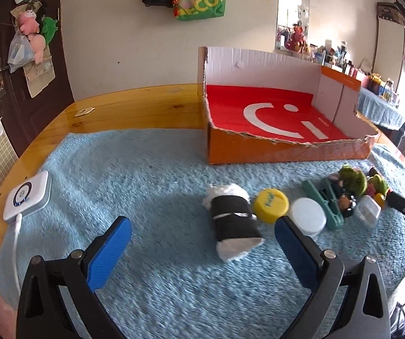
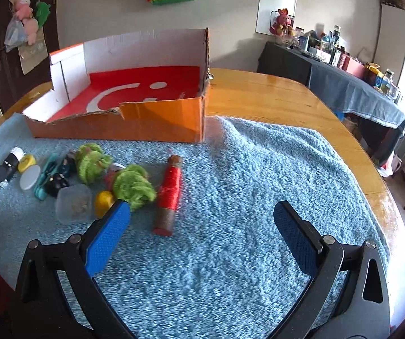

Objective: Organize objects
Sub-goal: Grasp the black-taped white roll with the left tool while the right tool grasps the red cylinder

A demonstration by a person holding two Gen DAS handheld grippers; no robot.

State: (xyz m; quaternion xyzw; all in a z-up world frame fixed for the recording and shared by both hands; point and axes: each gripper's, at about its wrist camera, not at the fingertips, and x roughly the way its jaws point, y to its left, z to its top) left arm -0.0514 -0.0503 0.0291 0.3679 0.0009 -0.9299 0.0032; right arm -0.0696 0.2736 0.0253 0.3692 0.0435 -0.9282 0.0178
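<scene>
A wooden worktop (image 2: 273, 93) carries a pale blue towel (image 2: 230, 197) that covers most of its near part, and a cut-down orange cardboard box (image 1: 281, 148) with a red floor stands on the towel's far edge, nothing inside it. The left gripper (image 1: 202, 231) hangs low over the towel with its jaws spread wide and nothing between them; just beyond them lies a black-wrapped white roll (image 1: 235, 223). Beside the roll, toward the right, sit a yellow cap (image 1: 270, 204) and a white lid (image 1: 308, 217), touching or nearly so, then a teal clip (image 1: 324, 203), a small clear container (image 1: 367, 212) and green fuzzy toys (image 1: 352, 179), all bunched together in front of the box. The right gripper (image 2: 202, 214) is likewise wide open and holds nothing, above bare towel. Near its left finger lies a red thread spool (image 2: 170, 195), end-on toward the box, just beside a green fuzzy clump. A white device (image 1: 28, 195) with a cable rests at the towel's left edge.
</scene>
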